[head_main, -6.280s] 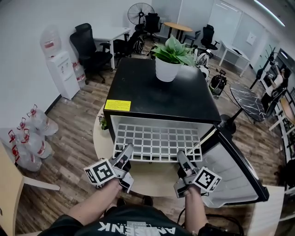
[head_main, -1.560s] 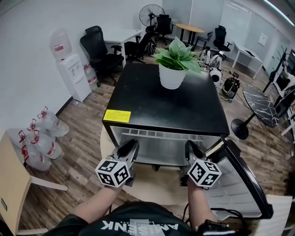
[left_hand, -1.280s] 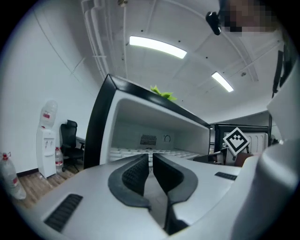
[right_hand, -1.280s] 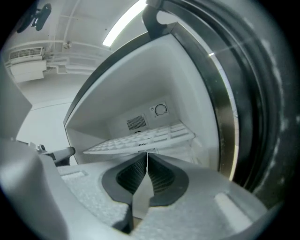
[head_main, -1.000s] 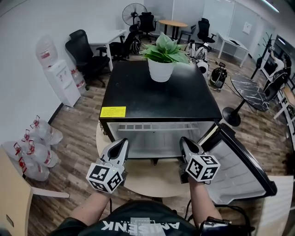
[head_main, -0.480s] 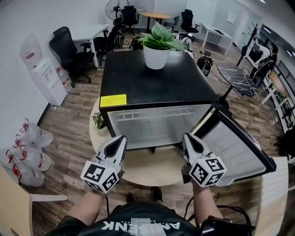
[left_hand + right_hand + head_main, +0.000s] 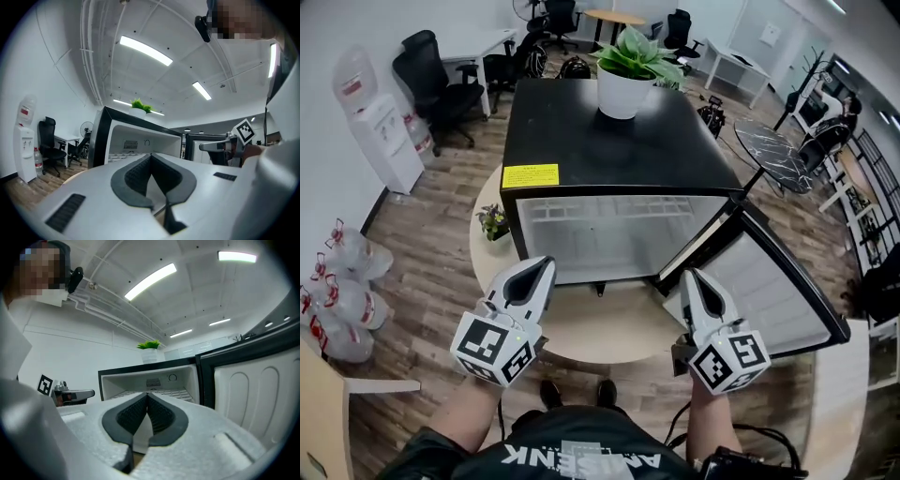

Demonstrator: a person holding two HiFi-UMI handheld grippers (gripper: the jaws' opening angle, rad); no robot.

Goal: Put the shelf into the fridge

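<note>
The black mini fridge [image 7: 619, 141] stands on a round wooden table [image 7: 600, 333], its door [image 7: 769, 291] swung open to the right. The white wire shelf [image 7: 609, 211] lies flat inside the fridge, high up; it also shows as the shelf [image 7: 176, 393] in the right gripper view. My left gripper [image 7: 546, 264] is shut and empty, a short way in front of the fridge's left side. My right gripper [image 7: 688, 275] hangs by the door hinge, its jaws closing with nothing between them. Both are apart from the fridge.
A potted plant [image 7: 623, 70] sits on the fridge top, and a yellow label [image 7: 530, 175] marks its front edge. A small plant [image 7: 492, 222] stands on the table at the left. A water dispenser [image 7: 375, 122], office chairs [image 7: 431, 75] and water bottles [image 7: 337, 281] line the left.
The shelf, earlier sticking out of the fridge between both grippers, now lies fully inside. Both grippers have let go and drawn back toward me over the last second.
</note>
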